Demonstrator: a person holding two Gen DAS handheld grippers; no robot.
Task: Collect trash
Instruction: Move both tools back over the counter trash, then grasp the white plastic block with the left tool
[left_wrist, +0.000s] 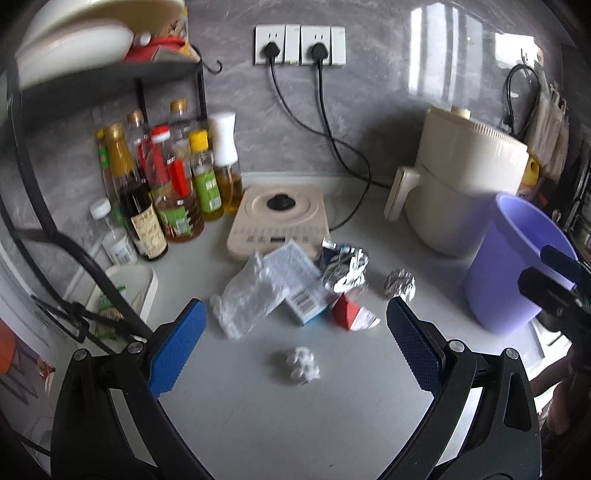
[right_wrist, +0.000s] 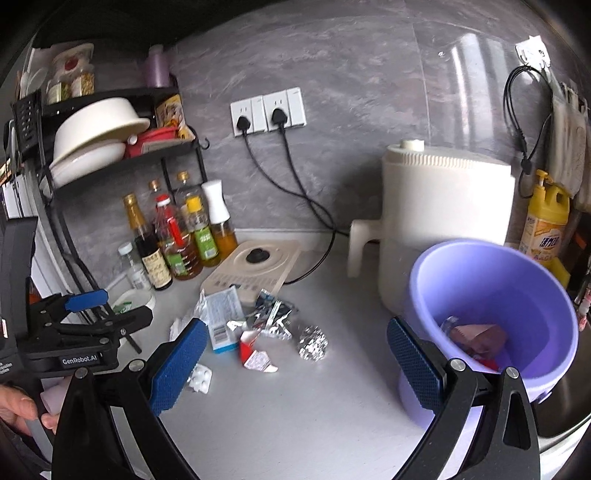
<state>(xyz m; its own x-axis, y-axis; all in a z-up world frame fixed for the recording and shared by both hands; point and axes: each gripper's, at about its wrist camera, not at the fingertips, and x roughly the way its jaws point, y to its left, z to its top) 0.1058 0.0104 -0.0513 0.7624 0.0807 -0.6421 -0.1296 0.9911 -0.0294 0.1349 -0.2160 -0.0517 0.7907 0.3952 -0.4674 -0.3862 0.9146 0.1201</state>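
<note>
Trash lies on the white counter: a white pill blister (left_wrist: 303, 363) nearest me, a clear plastic wrapper (left_wrist: 247, 299), a blue-and-white box (left_wrist: 295, 284), a red-and-white carton scrap (left_wrist: 351, 314), crumpled foil wrap (left_wrist: 345, 267) and a foil ball (left_wrist: 399, 283). My left gripper (left_wrist: 295, 354) is open and empty, just above the blister. A purple bucket (right_wrist: 495, 310) at right holds some trash (right_wrist: 474, 341). My right gripper (right_wrist: 295, 363) is open and empty, with its right finger (right_wrist: 415, 363) in front of the bucket. The blister (right_wrist: 199, 378) and foil ball (right_wrist: 313, 342) also show in the right wrist view.
A beige induction hob (left_wrist: 280, 218) sits behind the trash, sauce bottles (left_wrist: 166, 184) and a black rack (right_wrist: 110, 155) at left, a white air fryer (right_wrist: 443, 221) and yellow detergent bottle (right_wrist: 545, 218) at right. Two plugged cords (left_wrist: 332, 140) hang from wall sockets. A white dish (left_wrist: 129, 291) stands by the rack.
</note>
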